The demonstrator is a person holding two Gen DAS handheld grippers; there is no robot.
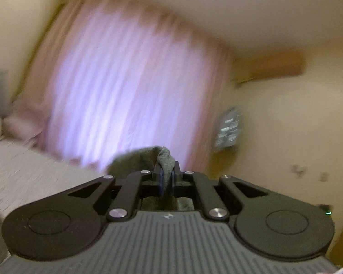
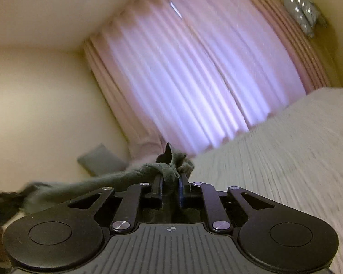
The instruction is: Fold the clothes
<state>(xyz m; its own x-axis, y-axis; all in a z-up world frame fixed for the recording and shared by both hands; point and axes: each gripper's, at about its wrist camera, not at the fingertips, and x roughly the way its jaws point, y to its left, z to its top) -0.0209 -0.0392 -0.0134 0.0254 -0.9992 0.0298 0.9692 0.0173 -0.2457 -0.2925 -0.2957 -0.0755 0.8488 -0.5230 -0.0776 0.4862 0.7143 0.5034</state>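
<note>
Holding the grey cloth point(image 1: 165, 157) takes both tools at once. The left gripper point(image 1: 167, 172) is seen shut tight, with a small bunched bit of the cloth pinched between its jaws. The right gripper point(image 2: 170, 178) is closed on a thicker bunch of the same cloth, so its jaws stand a little apart around the wad. From there the cloth is stretched away to the left and down in the right wrist view. Both tools are pointed level, toward the pink curtain point(image 2: 194, 80), with the white bed cover point(image 2: 285, 148) below.

A slip could happen. Only a small bit of cloth is caught in each tool, so it could be pulled out if the two tools are moved too far apart. The cloth could also be laid down twisted, since it is bunched up and not flat.

Much is hidden. Most of the cloth is cut off, so its kind and shape cannot be told. Both pictures are blurred. A shiny silver thing point(image 2: 301, 9) by the curtain cannot be made out.
</note>
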